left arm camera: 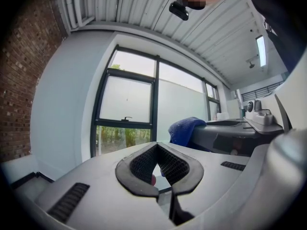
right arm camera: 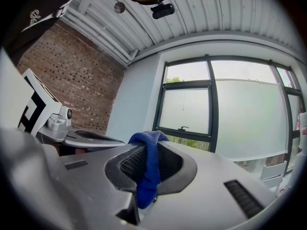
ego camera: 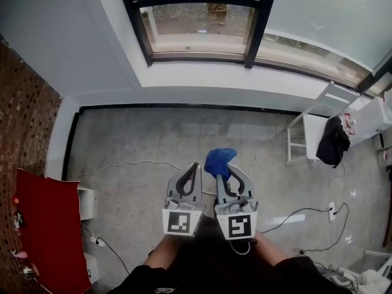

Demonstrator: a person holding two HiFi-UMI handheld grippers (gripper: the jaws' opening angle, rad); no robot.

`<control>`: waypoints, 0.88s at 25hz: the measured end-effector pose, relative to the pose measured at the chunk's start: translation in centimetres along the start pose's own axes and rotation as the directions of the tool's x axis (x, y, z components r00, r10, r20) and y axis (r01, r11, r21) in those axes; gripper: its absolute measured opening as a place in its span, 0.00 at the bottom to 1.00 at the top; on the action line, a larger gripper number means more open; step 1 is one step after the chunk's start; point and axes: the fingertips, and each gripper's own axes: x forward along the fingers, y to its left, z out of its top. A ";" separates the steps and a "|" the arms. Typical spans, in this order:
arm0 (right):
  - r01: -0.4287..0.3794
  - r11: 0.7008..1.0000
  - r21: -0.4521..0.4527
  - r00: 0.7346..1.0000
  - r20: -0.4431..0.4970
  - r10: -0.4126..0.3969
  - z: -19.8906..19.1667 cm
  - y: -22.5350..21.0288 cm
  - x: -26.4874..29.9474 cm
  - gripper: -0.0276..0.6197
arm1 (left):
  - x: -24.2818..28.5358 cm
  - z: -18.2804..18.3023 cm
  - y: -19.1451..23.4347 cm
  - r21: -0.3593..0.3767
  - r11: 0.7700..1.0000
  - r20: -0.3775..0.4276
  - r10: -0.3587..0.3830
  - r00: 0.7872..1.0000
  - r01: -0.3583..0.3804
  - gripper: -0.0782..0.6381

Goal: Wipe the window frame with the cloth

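A blue cloth bunches out of my right gripper, which is shut on it; in the right gripper view the cloth hangs folded between the jaws of that gripper. My left gripper sits close beside it on the left, shut and holding nothing, its tips meeting in the left gripper view. The same cloth shows off to the right in that view. The dark window frame lies well ahead of both grippers, above a white sill. Its handle shows on the lower sash.
A white table with a dark garment draped on it stands at the right. Cables run across the grey floor. A red board leans by the brick wall at the left.
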 end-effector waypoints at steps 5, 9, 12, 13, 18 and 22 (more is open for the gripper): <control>-0.027 1.000 0.016 1.000 0.008 0.027 -1.3 -1.3 4.3 0.08 | 3.7 -0.6 2.2 0.008 1.000 -0.004 0.027 1.000 -0.027 0.12; -0.094 0.995 -0.030 0.995 -0.018 0.093 -3.1 -2.9 9.5 0.08 | 8.3 -1.3 5.1 0.018 0.998 -0.014 0.065 0.998 -0.065 0.12; -0.137 0.990 -0.020 0.991 0.003 0.137 -3.6 -5.0 14.6 0.08 | 13.3 -1.0 7.5 0.031 0.995 -0.013 0.100 0.995 -0.100 0.12; -0.164 0.986 -0.039 0.986 -0.023 0.163 -4.1 -5.9 16.1 0.08 | 15.2 -0.7 8.1 0.036 0.994 -0.011 0.108 0.994 -0.108 0.12; -0.180 0.983 0.043 0.983 0.033 0.179 -4.1 -10.7 23.3 0.08 | 23.4 -0.6 10.3 0.047 0.992 -0.049 0.123 0.991 -0.121 0.12; -0.209 0.977 0.036 0.978 0.023 0.208 -5.9 -14.4 28.1 0.08 | 28.8 -1.1 11.2 0.041 0.989 -0.074 0.142 0.987 -0.140 0.12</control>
